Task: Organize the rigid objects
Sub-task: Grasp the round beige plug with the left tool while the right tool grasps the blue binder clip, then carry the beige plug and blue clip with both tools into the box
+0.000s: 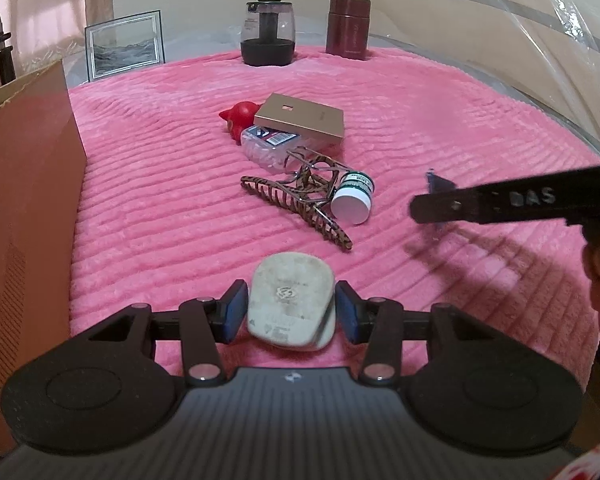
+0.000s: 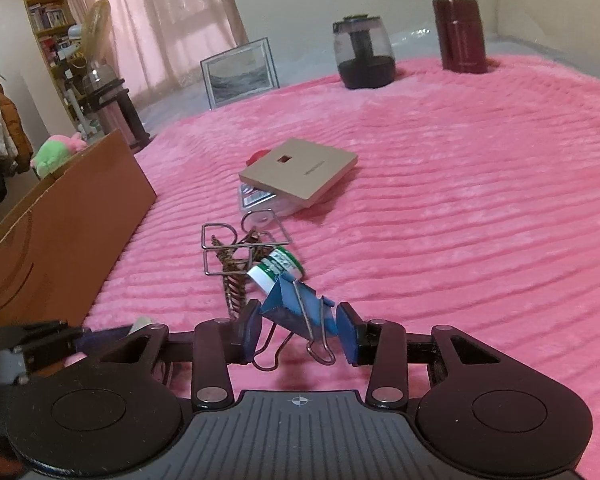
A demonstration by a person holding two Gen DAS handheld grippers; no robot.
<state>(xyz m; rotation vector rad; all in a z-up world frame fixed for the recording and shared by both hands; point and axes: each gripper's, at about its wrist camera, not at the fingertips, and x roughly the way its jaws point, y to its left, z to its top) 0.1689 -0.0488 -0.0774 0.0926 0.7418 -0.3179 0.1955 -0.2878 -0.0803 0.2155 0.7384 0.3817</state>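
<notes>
My left gripper (image 1: 291, 312) is shut on a worn white oval case (image 1: 290, 300), held just above the pink blanket. My right gripper (image 2: 300, 330) is shut on a blue binder clip (image 2: 298, 310); it enters the left wrist view from the right (image 1: 432, 196). On the blanket lie a leopard hair claw (image 1: 296, 208), a small white jar with a green label (image 1: 352, 200), wire clip handles (image 2: 228, 248), a clear plastic box (image 1: 270, 146), a tan flat box (image 1: 302, 120) and a red toy (image 1: 240, 118).
A cardboard box (image 1: 28, 184) stands along the left edge of the blanket (image 1: 440, 120). A framed picture (image 1: 124, 44), a dark glass pot (image 1: 268, 34) and a maroon flask (image 1: 348, 28) stand at the back. Clear plastic sheeting (image 1: 540, 40) rises at the right.
</notes>
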